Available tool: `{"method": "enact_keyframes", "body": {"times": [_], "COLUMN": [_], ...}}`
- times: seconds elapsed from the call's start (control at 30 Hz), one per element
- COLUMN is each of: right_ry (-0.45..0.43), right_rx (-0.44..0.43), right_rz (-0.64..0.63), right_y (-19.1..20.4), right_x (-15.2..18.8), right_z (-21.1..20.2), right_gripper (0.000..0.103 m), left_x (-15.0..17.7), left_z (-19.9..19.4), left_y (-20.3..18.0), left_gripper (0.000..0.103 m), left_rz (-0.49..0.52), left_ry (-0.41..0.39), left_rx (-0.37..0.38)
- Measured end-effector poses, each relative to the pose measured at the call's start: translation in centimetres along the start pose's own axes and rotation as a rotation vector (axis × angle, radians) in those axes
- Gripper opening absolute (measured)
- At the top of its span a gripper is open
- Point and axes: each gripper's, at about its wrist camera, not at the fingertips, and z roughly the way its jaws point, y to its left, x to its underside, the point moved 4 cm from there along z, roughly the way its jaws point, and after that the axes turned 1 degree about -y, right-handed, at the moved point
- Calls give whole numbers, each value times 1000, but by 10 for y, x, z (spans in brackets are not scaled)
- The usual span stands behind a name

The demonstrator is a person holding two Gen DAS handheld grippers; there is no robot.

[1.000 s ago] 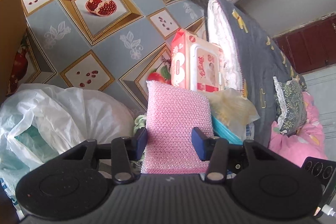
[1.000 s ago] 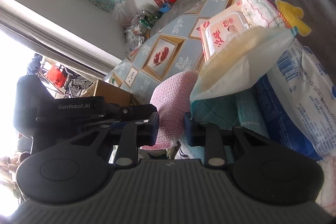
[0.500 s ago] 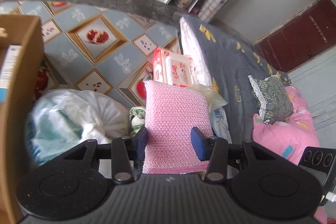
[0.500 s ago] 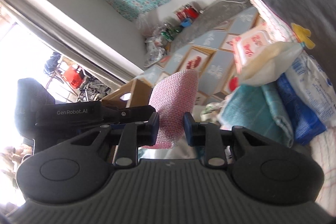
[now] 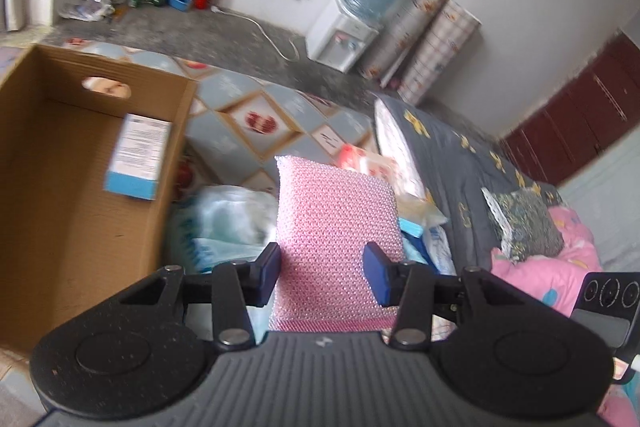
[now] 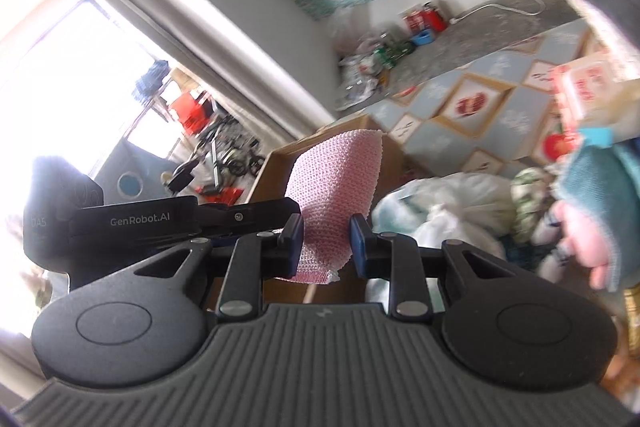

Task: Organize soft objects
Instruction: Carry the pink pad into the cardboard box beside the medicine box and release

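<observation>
My left gripper [image 5: 322,273] is shut on a pink knitted sponge pad [image 5: 336,227] and holds it upright in the air, right of an open cardboard box [image 5: 60,195]. The pad also shows in the right wrist view [image 6: 340,179], seen past my right gripper [image 6: 326,243], whose jaws stand a little apart with nothing clamped between them. The left gripper's body [image 6: 140,223] sits at the left of that view. A pile of soft goods lies below: white plastic bags [image 5: 224,215], a pink wipes pack [image 5: 368,163] and a teal cloth [image 6: 600,187].
The box holds a small white and blue carton [image 5: 138,157]. A patterned floor mat [image 5: 272,119] lies beyond the pile. A dark quilt [image 5: 460,163] and pink bedding [image 5: 552,267] lie at right. A water dispenser [image 5: 360,23] stands by the far wall.
My left gripper has lifted the pink pad up and away from the pile, and the box has come into view at left. The right gripper has risen too and still holds nothing.
</observation>
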Motion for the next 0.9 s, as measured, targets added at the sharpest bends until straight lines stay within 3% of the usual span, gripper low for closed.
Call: {"method": "enact_keyframes", "body": {"times": [0.2, 0.43, 0.6, 0.8, 0.9], "right_ry": [79, 202, 270, 323, 314], "right_rx": [-51, -82, -42, 31, 84], "right_rz": [-47, -73, -76, -132, -165], "right_y": [50, 89, 92, 73, 60], "right_x": [5, 7, 8, -2, -9], "right_z": [48, 133, 196, 261, 276], "right_gripper": [24, 25, 25, 27, 28], "left_x": [-1, -14, -31, -56, -62], "left_z": [-37, -56, -34, 12, 43], "left_y": [54, 125, 178, 222, 246], "left_gripper": [46, 46, 46, 46, 47], "left_rz": [-74, -176, -249, -261, -272], "left_ry": [-67, -117, -94, -65, -5], "left_rx": [-45, -137, -173, -194, -205]}}
